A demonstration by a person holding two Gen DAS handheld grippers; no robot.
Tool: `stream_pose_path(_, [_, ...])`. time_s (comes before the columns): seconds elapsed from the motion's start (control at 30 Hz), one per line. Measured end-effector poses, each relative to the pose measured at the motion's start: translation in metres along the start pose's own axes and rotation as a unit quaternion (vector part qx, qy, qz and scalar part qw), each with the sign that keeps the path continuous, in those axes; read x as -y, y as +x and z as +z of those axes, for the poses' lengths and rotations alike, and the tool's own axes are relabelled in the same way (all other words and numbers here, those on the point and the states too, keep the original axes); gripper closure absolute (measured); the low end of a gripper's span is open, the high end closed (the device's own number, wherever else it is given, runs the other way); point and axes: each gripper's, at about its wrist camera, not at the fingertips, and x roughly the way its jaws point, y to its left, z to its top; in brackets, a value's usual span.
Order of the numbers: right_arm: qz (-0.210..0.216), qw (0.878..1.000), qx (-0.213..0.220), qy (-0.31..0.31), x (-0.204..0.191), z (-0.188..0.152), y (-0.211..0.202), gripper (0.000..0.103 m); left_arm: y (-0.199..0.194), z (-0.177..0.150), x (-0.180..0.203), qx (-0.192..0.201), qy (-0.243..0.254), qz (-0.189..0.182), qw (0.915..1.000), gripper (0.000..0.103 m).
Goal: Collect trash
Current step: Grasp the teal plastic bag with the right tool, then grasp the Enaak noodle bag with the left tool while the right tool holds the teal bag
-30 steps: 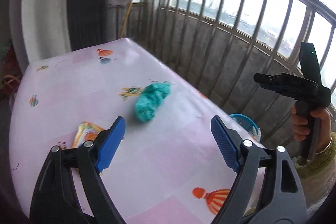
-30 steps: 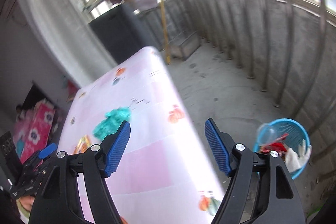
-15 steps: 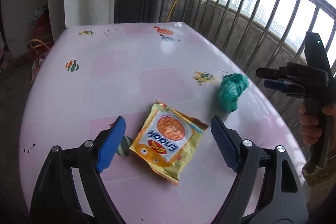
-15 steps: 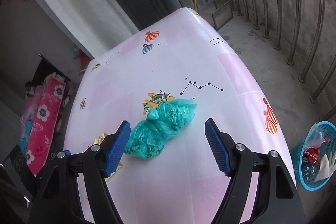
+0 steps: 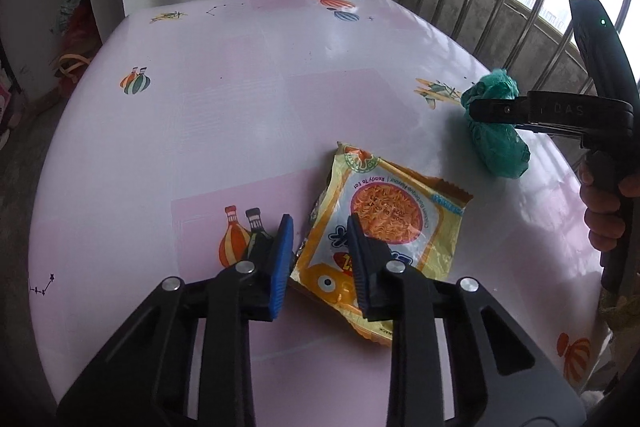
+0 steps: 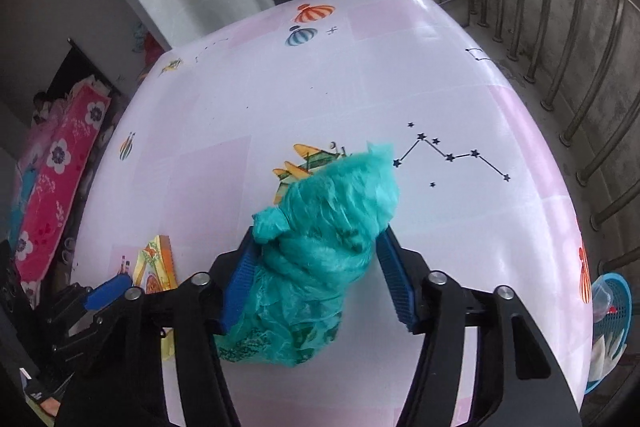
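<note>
**Mia:** What are the left tongs [image 5: 318, 259] doing?

**Sam:** They have just been closing. They are narrow now, down at the near edge of the yellow noodle packet [image 5: 384, 227] on the pink counter [image 5: 240, 115]. One blue pad sits on top of the packet and the other is beside its edge. I cannot tell if they pinch it yet.

**Mia:** And the right tongs [image 6: 316, 275]?

**Sam:** They have been closing too. The crumpled green bag [image 6: 320, 251] is between the pads, and both pads touch its sides. It looks like a soft hold, and the bag rests on the counter.

**Mia:** How do we do this bit well?

**Sam:** I think squeeze until both things feel snug, then lift slowly. The packet is flat and slippery, so catch a good bit of its edge. The bag is puffy, so grab the fat middle.

**Mia:** Where does the trash go?

**Sam:** There is a blue basket [image 6: 622, 291] on the floor past the right side of the counter. It has some scraps in it already, something red and something white.
</note>
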Motion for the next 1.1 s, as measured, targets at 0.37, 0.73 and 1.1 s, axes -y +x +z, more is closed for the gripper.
stream_pose_path(0.37, [-0.005, 0.999, 0.003, -0.047, -0.006, -0.039, -0.022, 0.057, -0.010, -0.014, 0.018, -0.002, 0.018, 0.011, 0.9998, 0.098])
stream_pose_path(0.73, [0.010, 0.999, -0.003, -0.034, 0.014, -0.131, -0.080, 0.057, -0.038, -0.055, 0.056, -0.006, 0.044, 0.011, 0.9990, 0.099])
stream_pose_path(1.1, [0.040, 0.999, -0.011, -0.002, 0.024, -0.167, -0.106, 0.057, -0.062, -0.089, 0.064, -0.006, -0.014, -0.020, 0.9997, 0.099])
